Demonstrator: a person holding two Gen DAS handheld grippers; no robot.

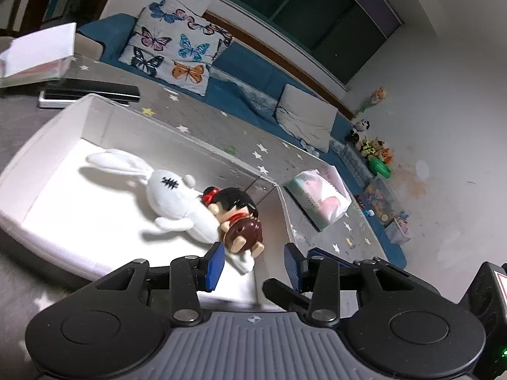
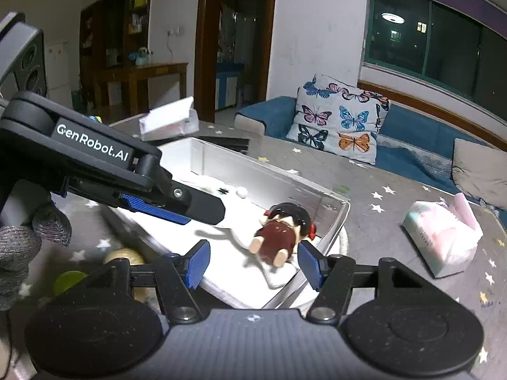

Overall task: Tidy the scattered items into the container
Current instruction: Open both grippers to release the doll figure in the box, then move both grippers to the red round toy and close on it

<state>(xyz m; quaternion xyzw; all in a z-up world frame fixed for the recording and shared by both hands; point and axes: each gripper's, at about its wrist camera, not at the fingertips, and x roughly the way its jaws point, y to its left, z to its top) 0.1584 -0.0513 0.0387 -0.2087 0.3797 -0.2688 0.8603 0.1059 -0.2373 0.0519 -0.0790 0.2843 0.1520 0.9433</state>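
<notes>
A white open box (image 1: 47, 126) (image 2: 336, 218) sits on the grey star-patterned mat. Inside it lie a white plush rabbit (image 1: 171, 196) and a small doll with black hair and a brown dress (image 1: 237, 218) (image 2: 279, 234), resting on the rabbit. My left gripper (image 1: 253, 262) is open and empty, just above the box's near end, close to the doll. My right gripper (image 2: 253, 262) is open and empty over the box's near edge, with the doll just ahead of it. The left gripper also shows in the right wrist view (image 2: 177, 205), reaching over the box.
A tissue pack (image 1: 320, 196) (image 2: 443, 237) lies on the mat to the right of the box. A yellow-green item and a beige round item (image 2: 123, 256) lie left of the box. A butterfly cushion (image 1: 177, 50), blue sofa and a toy pile (image 1: 377, 155) stand beyond.
</notes>
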